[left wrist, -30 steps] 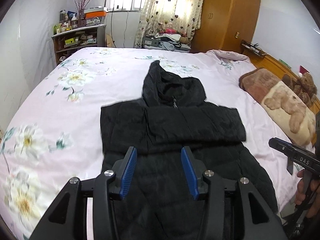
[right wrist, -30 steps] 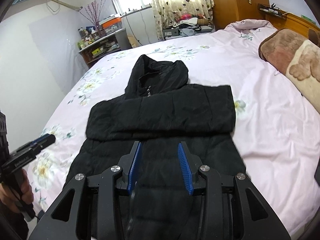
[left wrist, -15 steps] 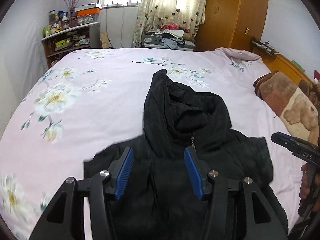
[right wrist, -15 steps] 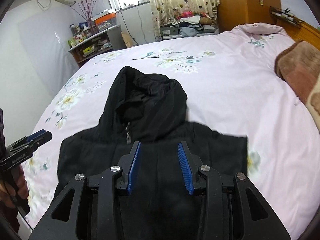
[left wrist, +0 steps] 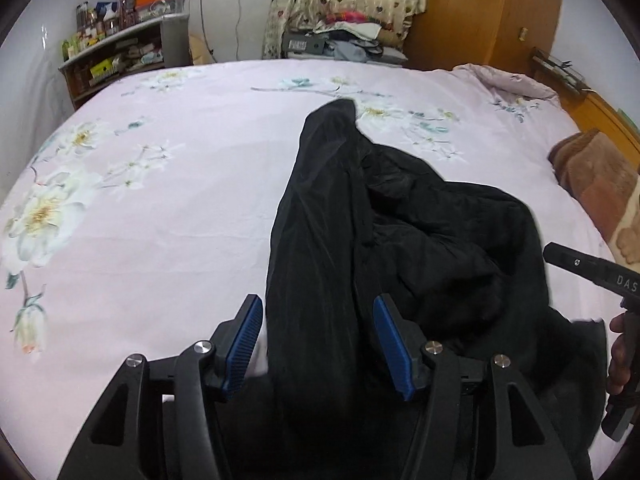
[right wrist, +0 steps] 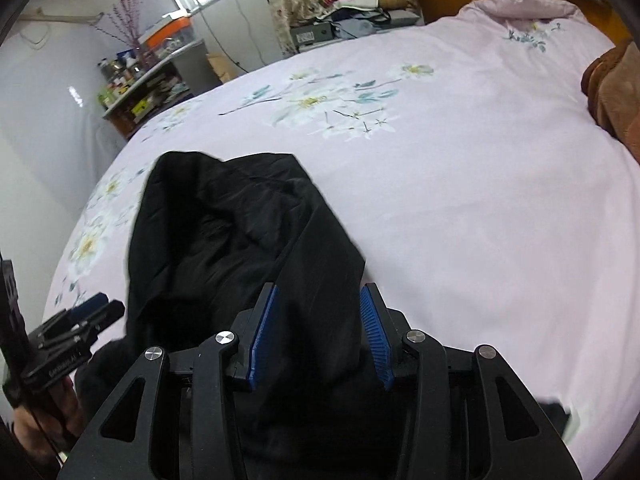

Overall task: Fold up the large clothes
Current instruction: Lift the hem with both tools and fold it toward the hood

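Note:
A black hooded puffer jacket (left wrist: 400, 232) lies on the pink floral bedspread (left wrist: 160, 200), hood pointing away. My left gripper (left wrist: 318, 344) is open, its blue pads either side of the hood's left edge near the collar. My right gripper (right wrist: 318, 332) is open, its pads either side of the hood's right edge; the hood (right wrist: 224, 240) fills the lower left of the right wrist view. The jacket body is hidden below both grippers. The right gripper (left wrist: 600, 276) shows at the right edge of the left wrist view, and the left gripper (right wrist: 76, 328) shows at the left edge of the right wrist view.
A brown bear-print blanket (left wrist: 600, 184) lies at the bed's right side. A cluttered shelf (left wrist: 120, 56) stands at the far left, a pile of clothes (left wrist: 352, 40) under the curtain, and a wooden wardrobe (left wrist: 480, 12) at the far right.
Both grippers have moved forward over the jacket body to the hood and dropped low. The hood now lies between each gripper's open pads. The jaws stay open.

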